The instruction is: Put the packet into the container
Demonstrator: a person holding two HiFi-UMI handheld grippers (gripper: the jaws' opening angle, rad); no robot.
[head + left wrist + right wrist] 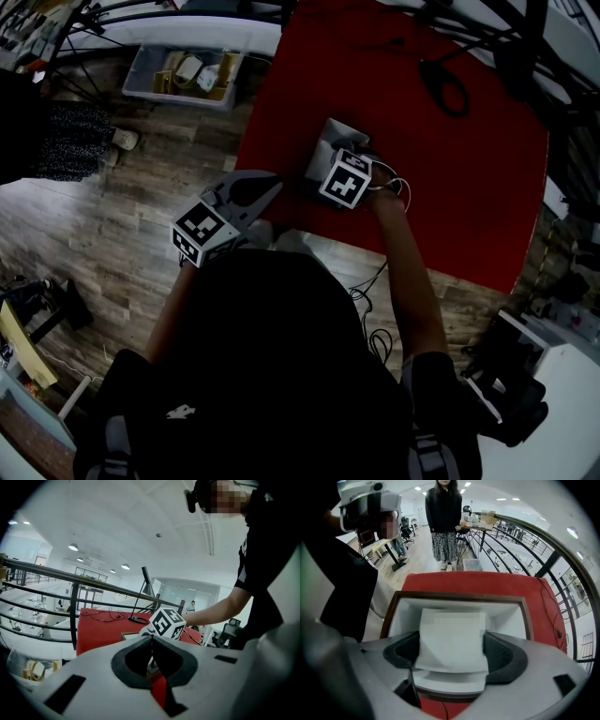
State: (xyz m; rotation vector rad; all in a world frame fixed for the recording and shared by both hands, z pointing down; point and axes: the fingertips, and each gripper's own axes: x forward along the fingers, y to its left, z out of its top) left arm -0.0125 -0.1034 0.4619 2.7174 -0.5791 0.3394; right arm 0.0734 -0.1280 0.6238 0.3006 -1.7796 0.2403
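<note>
The right gripper's point(451, 654) fingers point(502, 657) press in on both sides of a white packet point(451, 632), gripping it by its near end. The packet hangs over the open mouth of the container point(513, 616), a white tray with a dark brown rim. I cannot tell whether its far edge touches the inside. The container sits on the red worktop point(487, 581), close to its near edge. The left gripper's point(151, 641) fingers point(177, 660) are closed tip to tip with nothing between them. It is held off the worktop's corner above the wooden floor point(141, 216), pointing toward the container. Beyond the worktop a person in a patterned skirt point(444, 545) stands watching, and a clear plastic bin point(141, 80) rests on the floor.
</note>
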